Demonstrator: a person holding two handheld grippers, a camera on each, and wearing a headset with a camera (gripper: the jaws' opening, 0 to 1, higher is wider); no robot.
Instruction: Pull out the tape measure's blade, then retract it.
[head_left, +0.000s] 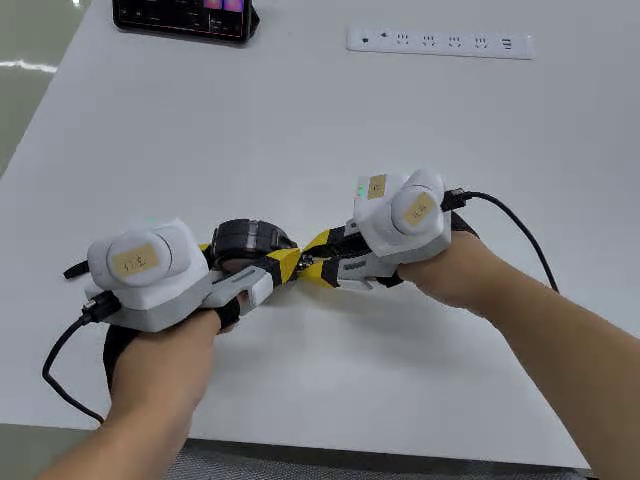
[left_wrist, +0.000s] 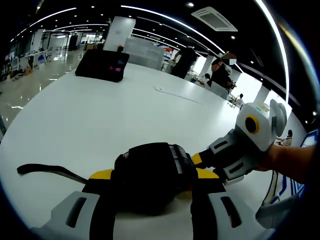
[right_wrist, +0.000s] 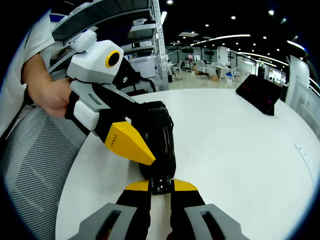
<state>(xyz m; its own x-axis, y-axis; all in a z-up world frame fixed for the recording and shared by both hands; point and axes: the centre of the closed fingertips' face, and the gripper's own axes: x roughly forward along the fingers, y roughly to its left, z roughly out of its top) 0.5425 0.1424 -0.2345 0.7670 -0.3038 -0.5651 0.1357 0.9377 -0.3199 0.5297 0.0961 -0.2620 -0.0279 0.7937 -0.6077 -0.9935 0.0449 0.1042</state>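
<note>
White table (head_left: 300, 120): work sits near its front edge. Left gripper (head_left: 268, 270): jaws clamped on both sides of the black tape measure (left_wrist: 150, 172), whose case rests on the tabletop. Right gripper (head_left: 322, 262): jaws pressed together, pinching the blade's end hook (right_wrist: 161, 185), which sits right at the case mouth. The two grippers' tips are just beside each other. Wrist strap (left_wrist: 45, 170) lies on the table beside the case.
</note>
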